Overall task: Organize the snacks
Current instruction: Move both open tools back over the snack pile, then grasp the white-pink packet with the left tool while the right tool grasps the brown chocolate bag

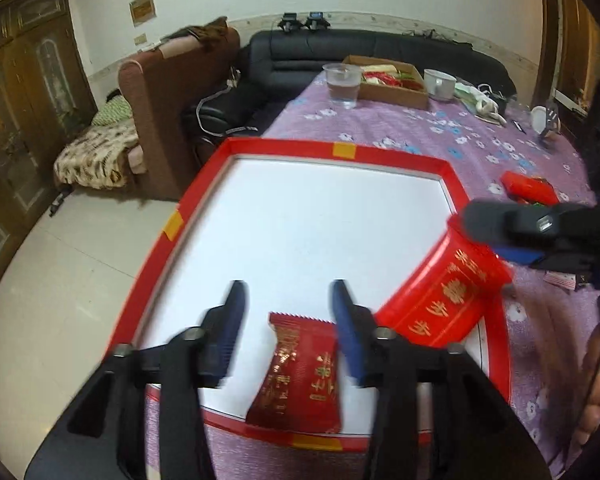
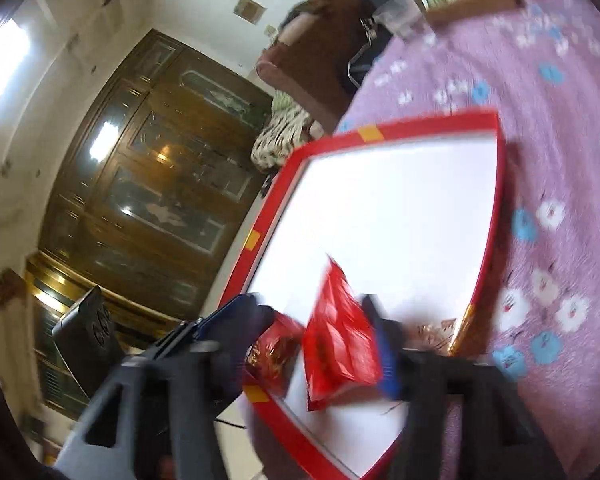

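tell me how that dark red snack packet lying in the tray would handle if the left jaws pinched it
The dark red snack packet looks like thin crinkled foil with a serrated end, so it probably flexes and crumples instead of staying stiff. It lies flat on the red tray's smooth white floor, so a push likely slides it. It seems light for its size.

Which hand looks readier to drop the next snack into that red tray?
Probably the right gripper: it holds a red packet over the red tray. The left gripper is open, its dark red packet already down.
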